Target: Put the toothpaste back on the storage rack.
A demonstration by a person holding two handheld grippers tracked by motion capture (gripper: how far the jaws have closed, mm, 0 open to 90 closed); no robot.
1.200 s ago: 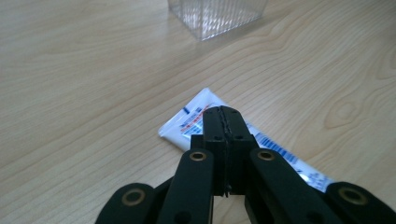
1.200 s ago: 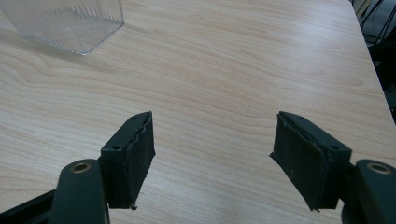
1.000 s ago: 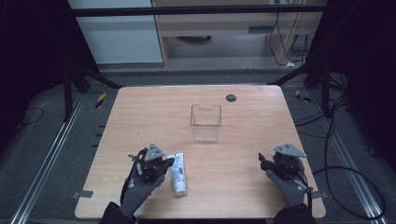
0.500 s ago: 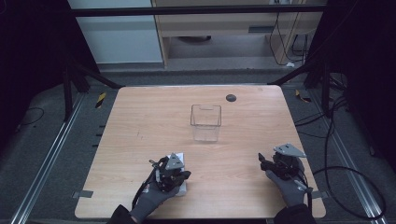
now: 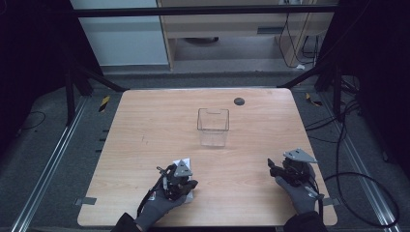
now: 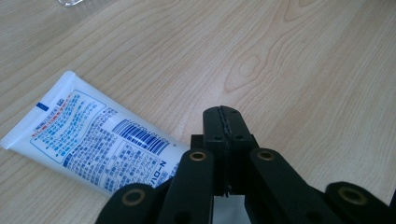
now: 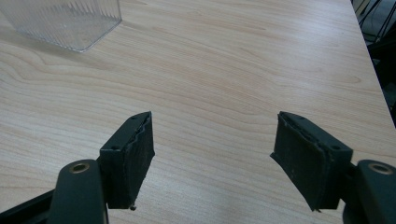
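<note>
1. My left gripper (image 5: 180, 180) sits over the white printed plastic tube (image 6: 88, 140) near the front edge of the pale wooden table (image 5: 145, 159); its own view shows the jaws pressed together on nothing, above the tube's near end.
2. The clear ribbed plastic box (image 5: 212, 126) stands mid-table, well apart.
3. My right gripper (image 7: 212, 154) hangs wide open over bare wood, seen close from its own view.

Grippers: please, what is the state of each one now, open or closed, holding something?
Left gripper: closed, jaws together just above the white tube, holding nothing.
Right gripper: open, holding nothing.
</note>
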